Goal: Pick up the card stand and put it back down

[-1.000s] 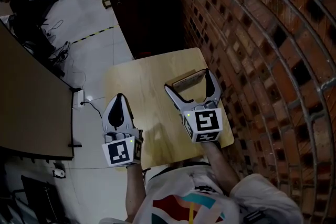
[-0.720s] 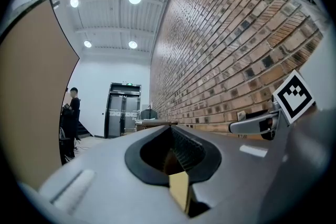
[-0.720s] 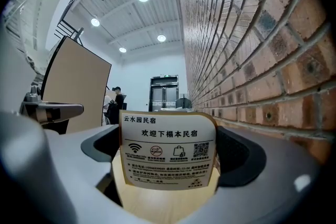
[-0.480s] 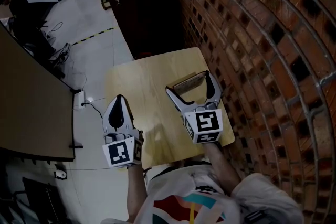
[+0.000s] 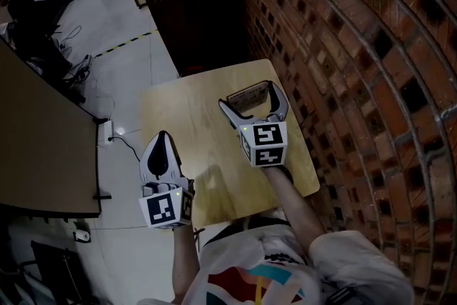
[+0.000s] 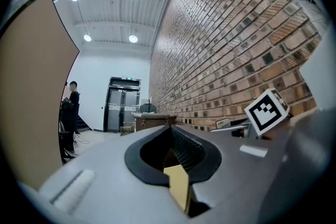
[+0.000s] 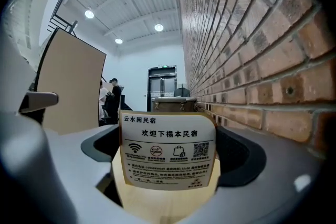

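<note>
1. Card stand (image 7: pixel 168 152) sits upright on the table (image 5: pixel 186 118), near its far right corner, printed face toward the right gripper (image 5: pixel 249 99).
2. Its fingers (image 5: pixel 227 113) are apart, flanking the stand's two side edges, likely lined up for a squeeze; no grip is evident yet.
3. Left gripper (image 5: pixel 162 143) hangs at the table's lower left edge, fingers together and empty, out of the way.
4. Brick wall (image 5: pixel 343 46) crowds the right side, leaving little room there.
</note>
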A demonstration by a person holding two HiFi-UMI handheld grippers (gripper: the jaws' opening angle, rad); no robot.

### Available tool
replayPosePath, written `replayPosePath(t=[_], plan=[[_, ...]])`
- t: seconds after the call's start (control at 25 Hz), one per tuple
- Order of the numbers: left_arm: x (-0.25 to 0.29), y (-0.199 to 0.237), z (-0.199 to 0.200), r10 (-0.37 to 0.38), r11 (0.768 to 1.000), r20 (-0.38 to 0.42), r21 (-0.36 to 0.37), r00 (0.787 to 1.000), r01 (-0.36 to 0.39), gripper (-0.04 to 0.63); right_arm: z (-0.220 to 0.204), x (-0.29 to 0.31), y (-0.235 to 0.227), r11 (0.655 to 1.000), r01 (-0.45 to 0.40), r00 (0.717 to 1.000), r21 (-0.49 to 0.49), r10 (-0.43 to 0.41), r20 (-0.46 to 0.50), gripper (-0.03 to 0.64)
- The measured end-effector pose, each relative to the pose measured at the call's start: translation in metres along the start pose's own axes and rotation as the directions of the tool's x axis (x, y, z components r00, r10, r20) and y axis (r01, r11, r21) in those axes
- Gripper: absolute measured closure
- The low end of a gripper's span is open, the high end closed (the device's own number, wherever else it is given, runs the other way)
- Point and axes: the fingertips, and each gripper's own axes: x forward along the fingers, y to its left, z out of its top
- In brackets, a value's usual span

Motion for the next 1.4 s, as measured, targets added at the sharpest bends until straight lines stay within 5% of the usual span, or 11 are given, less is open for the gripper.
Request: replayPosePath(t=[0.56, 0.8, 1.4], plan=[[0.028, 0.029, -0.043, 0.038, 0.999, -0.101, -0.012, 0.994, -0.039, 0.591, -0.092, 0.145, -0.057, 0.989, 0.15, 0.964, -0.002, -0.147, -0.222, 0.071], [0.033, 0.047, -0.062, 0.066, 0.998, -0.16, 0.0, 0.985, -0.067, 0.591, -0.14, 0.178, -0.063, 0.987, 0.157, 0.937, 0.011, -0.146, -0.318, 0.071], [0.038, 0.045, -0.08, 0.075, 0.997, -0.199, -0.008, 0.977, -0.078, 0.591, -0.172, 0.196, -0.057, 0.992, 0.124, 0.919, 0.019, -0.108, -0.379, 0.071]])
